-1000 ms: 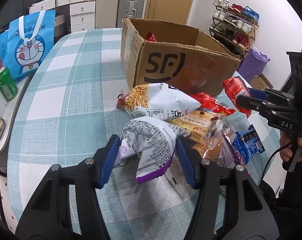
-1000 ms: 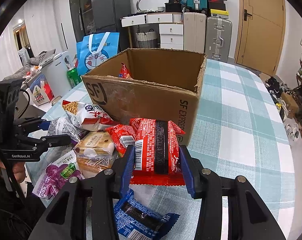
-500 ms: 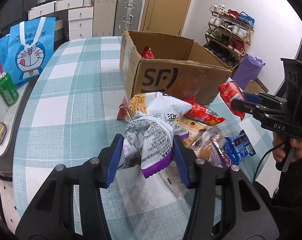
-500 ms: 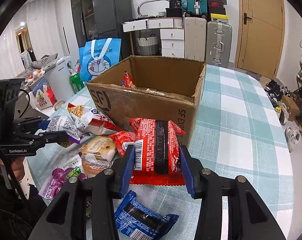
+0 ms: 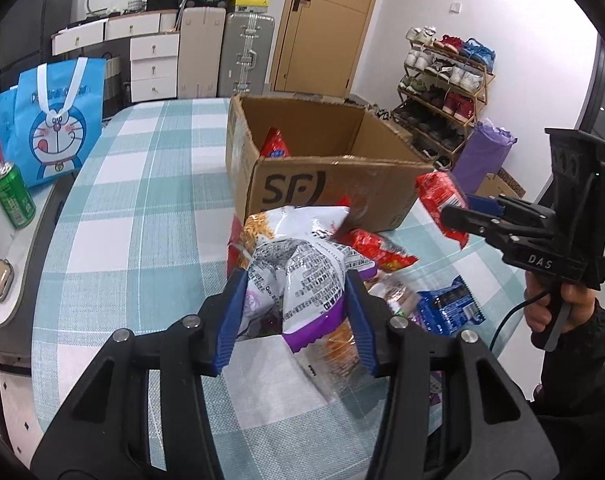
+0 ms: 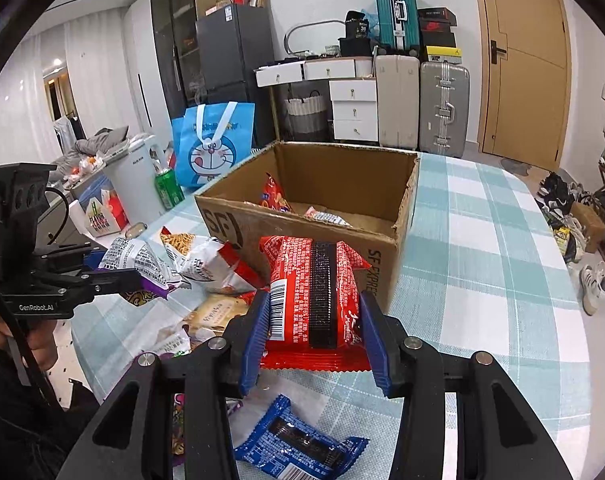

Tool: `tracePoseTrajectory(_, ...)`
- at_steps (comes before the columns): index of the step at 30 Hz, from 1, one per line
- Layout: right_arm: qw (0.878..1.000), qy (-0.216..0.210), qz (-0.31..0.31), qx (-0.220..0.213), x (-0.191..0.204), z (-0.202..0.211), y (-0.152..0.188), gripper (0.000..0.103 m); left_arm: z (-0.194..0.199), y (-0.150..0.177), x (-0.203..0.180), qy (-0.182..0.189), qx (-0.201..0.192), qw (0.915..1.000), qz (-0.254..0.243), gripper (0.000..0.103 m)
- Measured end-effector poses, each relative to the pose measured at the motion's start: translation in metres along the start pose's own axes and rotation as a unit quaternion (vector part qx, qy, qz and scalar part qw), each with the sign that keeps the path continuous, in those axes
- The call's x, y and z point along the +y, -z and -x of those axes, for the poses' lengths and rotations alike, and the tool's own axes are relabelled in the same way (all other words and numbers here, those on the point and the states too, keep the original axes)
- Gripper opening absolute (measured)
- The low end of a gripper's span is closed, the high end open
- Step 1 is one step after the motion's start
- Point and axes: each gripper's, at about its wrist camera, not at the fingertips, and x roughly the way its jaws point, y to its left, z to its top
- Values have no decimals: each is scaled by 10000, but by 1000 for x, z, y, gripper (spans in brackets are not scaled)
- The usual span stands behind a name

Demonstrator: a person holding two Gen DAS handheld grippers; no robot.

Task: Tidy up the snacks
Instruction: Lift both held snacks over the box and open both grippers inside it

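Observation:
My left gripper [image 5: 296, 312] is shut on a white and purple snack bag [image 5: 302, 284] and holds it above the snack pile. My right gripper [image 6: 314, 330] is shut on a red snack packet [image 6: 314, 292], raised in front of the open cardboard box [image 6: 386, 248]. The box [image 5: 334, 184] holds a red snack bag [image 5: 276, 146] and another packet [image 6: 326, 216]. The right gripper also shows in the left wrist view [image 5: 468, 216], the left one in the right wrist view [image 6: 114, 276]. Loose snacks lie by the box: a fries bag [image 6: 206, 256], a blue packet [image 6: 302, 450], a red bag [image 5: 382, 250].
The table has a teal checked cloth [image 5: 142, 208]. A blue cartoon tote bag [image 5: 58, 120] and a green can [image 5: 14, 200] stand at its left side. A shoe rack [image 5: 442, 80] and a purple bag [image 5: 482, 156] are beyond the right edge. Suitcases and drawers line the back wall.
Both grippers have risen with their snacks and moved toward the box. The white and purple bag is lifted off the pile. The box interior now shows more.

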Motion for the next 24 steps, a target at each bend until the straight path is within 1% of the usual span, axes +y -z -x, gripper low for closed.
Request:
tracePoseTrajectory(4, 9999, -51, -29, -91, 0, 2, -2, 45, 10, -4, -6, 57, -169, 9998, -1, 45)
tracePoseTrajectory(13, 9986, -145, -286, -410, -8, 13, -6, 45, 29, -19, -16, -31, -577, 9983, -28, 45)
tracePoseTrajectory(20, 9970, -163, -362, -662, -8, 20, -14, 45, 37, -43, -23, -58, -931, 9956, -2, 45)
tracePoseTrajectory(24, 9966, -167, -367, -712, -8, 19, -20, 45, 32, -60, -27, -112, -1003, 9949, 5, 45)
